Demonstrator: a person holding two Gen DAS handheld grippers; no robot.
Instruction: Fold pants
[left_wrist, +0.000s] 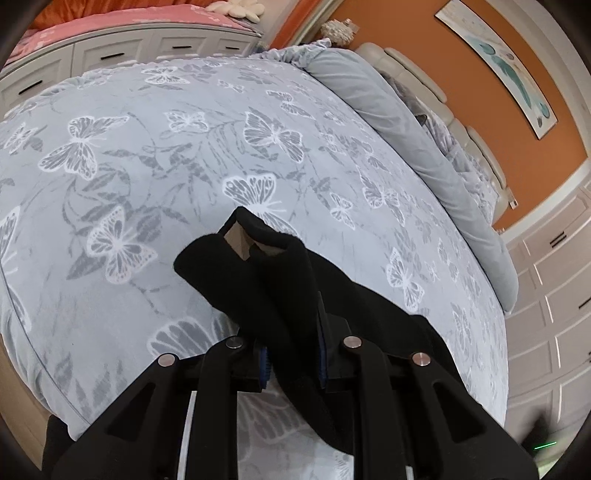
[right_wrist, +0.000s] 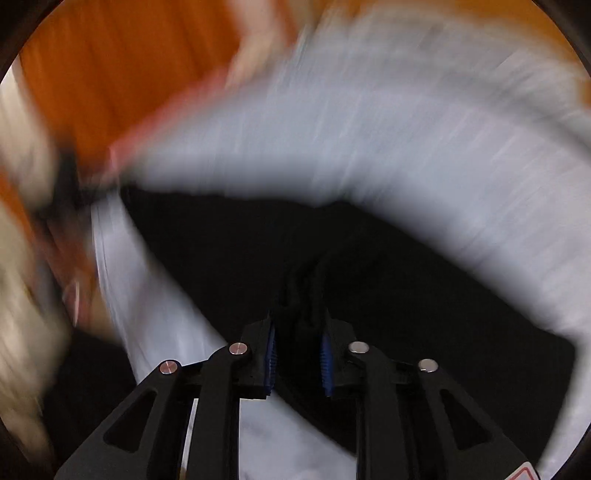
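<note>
- Left gripper (left_wrist: 293, 354) is clamped on black pants (left_wrist: 258, 273), the bunched cloth standing up between its fingers.
- Right gripper (right_wrist: 298, 356) has black cloth of the pants (right_wrist: 369, 277) pinched between its blue pads (right_wrist: 327, 360); that view is blurred.
- Beyond, the pants trail over the bed (left_wrist: 184, 155) near its front edge, on the butterfly-print cover.

Right wrist view motion-smeared beyond the gripper; black pants (right_wrist: 369, 280) edges and bedspread (right_wrist: 406, 147) pattern unreadable.

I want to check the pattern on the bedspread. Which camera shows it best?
The left wrist view: the bedspread is sharp, with white butterflies on blue-grey. In the right wrist view the bedspread is only a motion-blurred pale band.
</note>
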